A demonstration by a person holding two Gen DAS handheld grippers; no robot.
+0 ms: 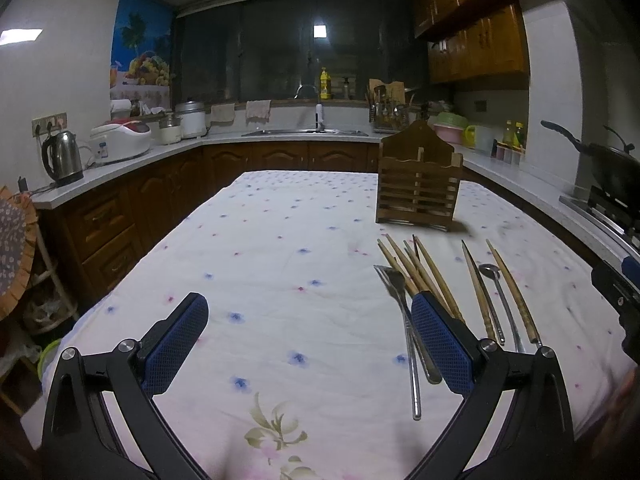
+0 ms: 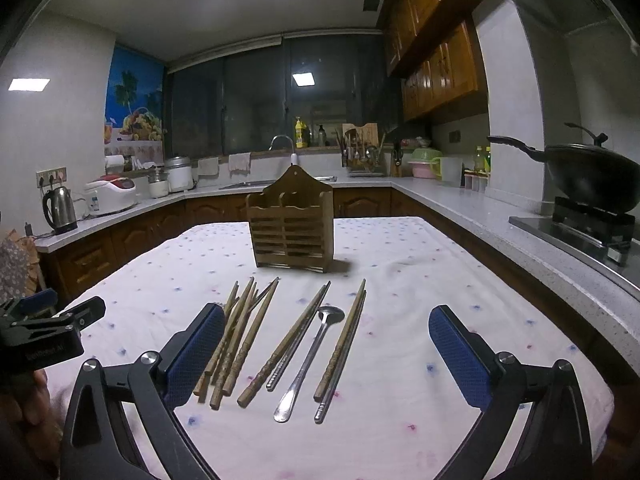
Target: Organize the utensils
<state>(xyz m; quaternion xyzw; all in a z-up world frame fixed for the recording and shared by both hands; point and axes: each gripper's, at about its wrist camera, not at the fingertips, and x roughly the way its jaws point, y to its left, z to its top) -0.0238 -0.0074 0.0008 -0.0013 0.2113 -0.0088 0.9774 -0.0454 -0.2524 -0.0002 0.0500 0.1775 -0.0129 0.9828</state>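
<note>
A slatted wooden utensil holder point(image 2: 290, 228) stands upright and looks empty on the flowered tablecloth point(image 2: 400, 280). In front of it lie a loose bundle of wooden chopsticks point(image 2: 240, 332), a wooden and metal chopstick pair point(image 2: 296, 340), a metal spoon point(image 2: 316, 352) and another chopstick pair point(image 2: 344, 340). My right gripper point(image 2: 328, 316) is open above them, holding nothing. In the left wrist view my left gripper point(image 1: 310, 308) is open over bare cloth, its right finger point(image 1: 436, 340) beside a metal fork-like utensil point(image 1: 396, 280) and the chopstick bundle point(image 1: 416, 268). The holder point(image 1: 418, 184) stands beyond.
The table sits inside a U-shaped kitchen counter point(image 2: 460, 208). On that counter a kettle point(image 1: 62, 158) and a rice cooker point(image 1: 120, 140) stand at left, a sink point(image 1: 304, 132) at the back, and a black wok point(image 2: 592, 176) on a stove at right. A hand point(image 2: 28, 400) holds the left gripper.
</note>
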